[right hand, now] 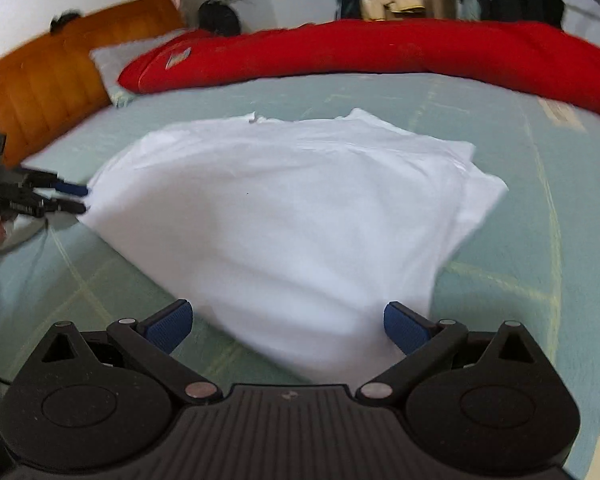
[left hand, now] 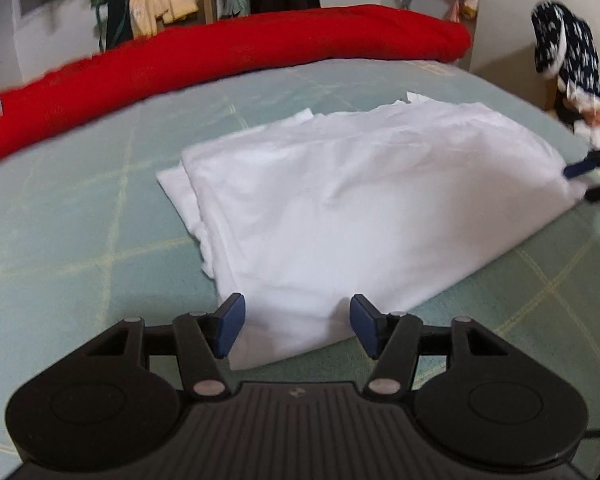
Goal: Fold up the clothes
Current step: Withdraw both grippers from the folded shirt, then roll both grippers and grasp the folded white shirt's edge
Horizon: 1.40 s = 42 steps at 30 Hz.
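You had one folded white garment (left hand: 340,200) on one bed (left hand: 80,248). One red duvet (left hand: 220,56) lay along its far side. You held two hand-held grippers: left (left hand: 298,330) and right (right hand: 288,326).

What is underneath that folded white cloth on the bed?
The folded white cloth lies on a pale green sheet with yellow lines. Lower white layers peek out at one edge; anything else beneath it is covered.
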### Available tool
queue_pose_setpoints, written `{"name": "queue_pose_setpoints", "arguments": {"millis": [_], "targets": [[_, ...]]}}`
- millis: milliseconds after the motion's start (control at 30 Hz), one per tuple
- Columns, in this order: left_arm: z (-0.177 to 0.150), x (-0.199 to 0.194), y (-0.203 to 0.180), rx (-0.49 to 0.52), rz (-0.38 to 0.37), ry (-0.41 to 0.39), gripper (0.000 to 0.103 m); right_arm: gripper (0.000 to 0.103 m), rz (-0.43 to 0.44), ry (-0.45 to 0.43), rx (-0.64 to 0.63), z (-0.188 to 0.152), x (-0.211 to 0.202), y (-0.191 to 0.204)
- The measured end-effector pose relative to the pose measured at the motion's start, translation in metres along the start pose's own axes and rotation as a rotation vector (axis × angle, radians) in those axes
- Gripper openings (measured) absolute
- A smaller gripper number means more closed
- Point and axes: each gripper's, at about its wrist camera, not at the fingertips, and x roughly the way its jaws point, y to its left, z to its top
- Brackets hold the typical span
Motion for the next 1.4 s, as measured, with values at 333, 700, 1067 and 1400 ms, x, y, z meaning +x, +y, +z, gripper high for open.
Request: {"name": "queue_pose_setpoints", "arguments": {"millis": [333, 700, 1067, 1400], "targets": [[-0.013, 0.011, -0.009, -0.062, 0.023, 0.011, 0.065, 0.103, 0.001, -0.05, 0.084, -0.005, 0.004, 0.015], [0.042, 0.023, -0.011, -0.042, -0.002, -0.097, 0.065, 0.103, -0.038, -0.148, 0.134, 0.02, 0.014, 0.004], [0.043, 0.041, 0.012, -0.161, 0.01, -0.067, 0.065, 0.103, -0.04, -0.16, 0.166, 0.028, 0.019, -0.017], [0.063, 0.08, -0.006, -0.236, -0.146, -0.028, 0.066, 0.103, -0.033, -0.088, 0.138, 0.058, 0.074, -0.016]]}}
